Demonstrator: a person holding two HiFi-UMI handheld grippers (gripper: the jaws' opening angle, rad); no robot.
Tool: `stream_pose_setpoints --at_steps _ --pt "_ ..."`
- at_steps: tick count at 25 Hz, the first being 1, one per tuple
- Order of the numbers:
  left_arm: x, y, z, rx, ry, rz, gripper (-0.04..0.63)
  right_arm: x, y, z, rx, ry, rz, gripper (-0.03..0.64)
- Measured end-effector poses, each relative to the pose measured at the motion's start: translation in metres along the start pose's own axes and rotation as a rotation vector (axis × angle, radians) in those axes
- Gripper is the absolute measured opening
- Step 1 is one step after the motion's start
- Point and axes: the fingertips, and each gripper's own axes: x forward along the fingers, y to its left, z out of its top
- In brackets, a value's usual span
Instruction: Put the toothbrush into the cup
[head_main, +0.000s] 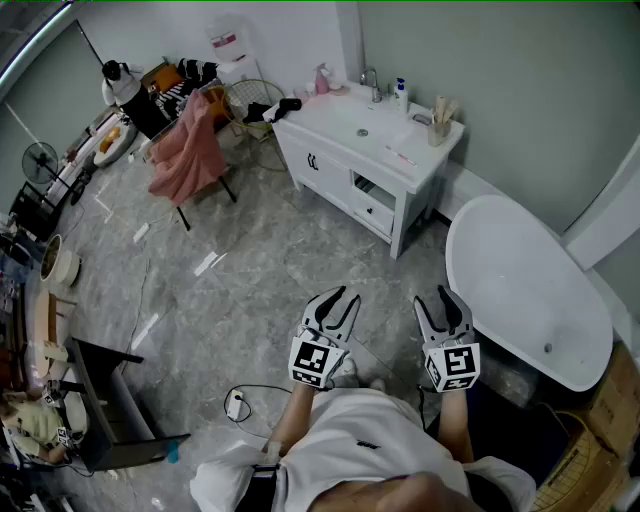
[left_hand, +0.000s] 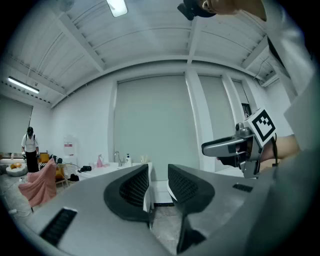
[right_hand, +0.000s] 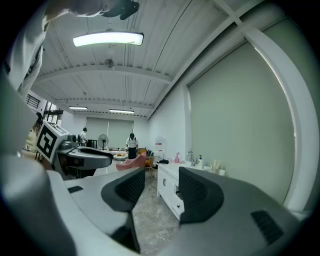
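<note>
Left hand-held gripper (head_main: 338, 300): held out level over the floor. Its jaws stand a little apart with nothing between them; through the gap its own view shows only the floor and the foot of the desk.
Right hand-held gripper (head_main: 443, 300): level beside the left one, well apart from it. Its jaws are spread wide and hold nothing.
Floor (head_main: 250, 270): grey marbled tiles. The person stands on it, well away from the desk.
Bathtub (head_main: 520, 290): white and oval, on the right, just beyond the right hand-held gripper in the head view.
Desk (head_main: 330, 125): white cabinet with doors and drawers against the pale wall. A round basin is sunk in its top and a faucet (head_main: 372, 82) stands behind the basin.
Pink cloth (head_main: 188, 150): draped over a chair to the left of the desk.
Cup (head_main: 437, 132): upright at the desk's right end, near the wall, with a few sticks rising out of it, too small to tell what they are.
Toothbrush (head_main: 400, 156): slim pale stick lying flat on the desk top, between the basin and the cup, apart from the cup and far from both hand-held grippers.
</note>
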Motion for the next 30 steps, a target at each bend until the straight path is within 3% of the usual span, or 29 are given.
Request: stream_pose_setpoints --at_steps 14,30 --pt "0.017 -0.013 -0.006 0.011 0.001 0.005 0.103 0.006 -0.004 -0.015 0.065 0.004 0.032 0.221" --pt "0.078 0.03 -0.007 0.006 -0.016 0.01 0.102 0.078 -0.027 -0.013 0.037 0.038 0.069 0.212"
